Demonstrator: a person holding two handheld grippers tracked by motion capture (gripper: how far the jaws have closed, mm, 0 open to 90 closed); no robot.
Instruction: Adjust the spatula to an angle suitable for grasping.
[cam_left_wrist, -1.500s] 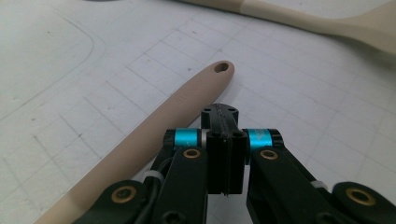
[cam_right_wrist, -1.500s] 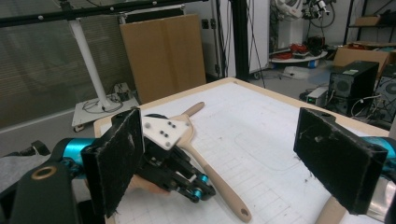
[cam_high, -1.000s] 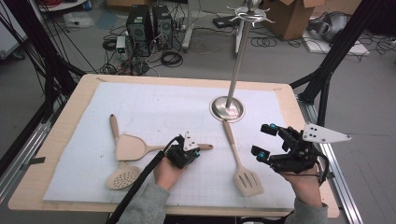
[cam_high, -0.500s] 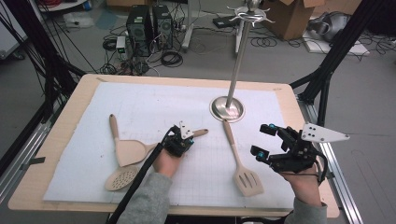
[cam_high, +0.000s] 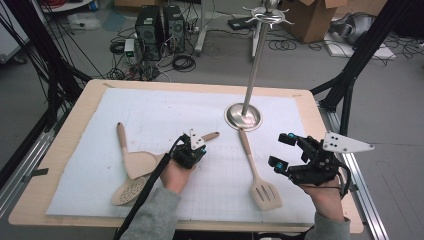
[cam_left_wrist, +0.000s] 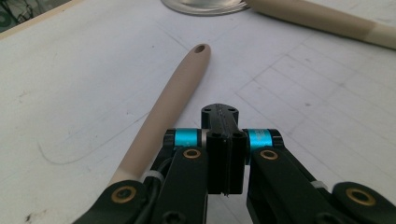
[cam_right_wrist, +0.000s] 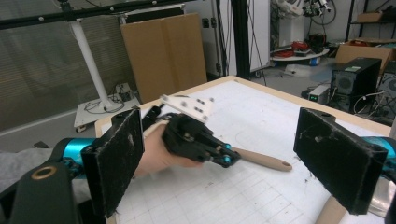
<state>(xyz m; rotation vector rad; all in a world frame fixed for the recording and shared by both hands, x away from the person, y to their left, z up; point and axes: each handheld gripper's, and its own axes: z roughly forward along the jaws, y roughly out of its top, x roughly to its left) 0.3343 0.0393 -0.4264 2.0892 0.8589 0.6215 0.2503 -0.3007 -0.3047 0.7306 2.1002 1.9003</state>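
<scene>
The left gripper (cam_left_wrist: 225, 154), its jaws pressed together on nothing, hovers beside the long beige wooden spoon handle (cam_left_wrist: 175, 95), while the right gripper (cam_right_wrist: 219, 158) has its jaws spread wide.

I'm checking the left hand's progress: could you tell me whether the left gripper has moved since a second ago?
Yes. The left gripper, jaws shut, has shifted slightly up the high view, toward the stand's round base.

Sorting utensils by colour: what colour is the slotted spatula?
Pale beige slotted spatula, best in the high view.
</scene>
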